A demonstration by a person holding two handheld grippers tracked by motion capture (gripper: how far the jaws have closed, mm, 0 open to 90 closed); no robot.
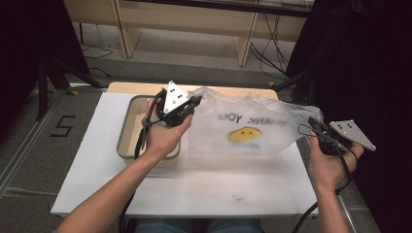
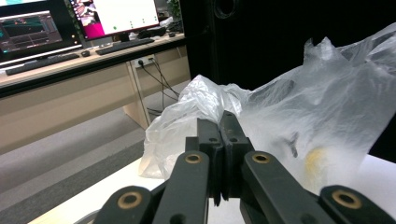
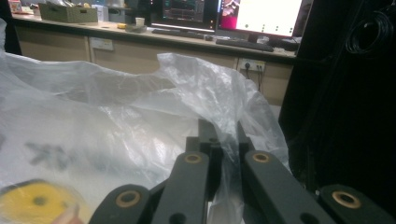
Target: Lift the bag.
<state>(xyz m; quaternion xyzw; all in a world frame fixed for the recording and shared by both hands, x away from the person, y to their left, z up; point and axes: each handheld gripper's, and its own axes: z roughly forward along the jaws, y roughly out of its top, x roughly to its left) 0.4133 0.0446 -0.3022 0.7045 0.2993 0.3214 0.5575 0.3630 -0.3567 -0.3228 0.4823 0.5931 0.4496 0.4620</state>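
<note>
1. The left gripper (image 2: 219, 122) had its two black jaws pressed together, pinching an edge of a thin, translucent white plastic bag (image 2: 299, 121).
2. The crumpled bag rose ahead and to the right, with a blurred yellow print (image 2: 315, 161) showing through it.
3. A white table surface (image 2: 380, 177) lay beneath.
4. Behind stood a wooden desk (image 2: 70, 88) carrying lit computer monitors (image 2: 116, 16) and keyboards (image 2: 123, 45).

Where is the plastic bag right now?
In the high view the plastic bag is stretched over the white table, right of the tray, pinched between the left gripper and right gripper.
</note>
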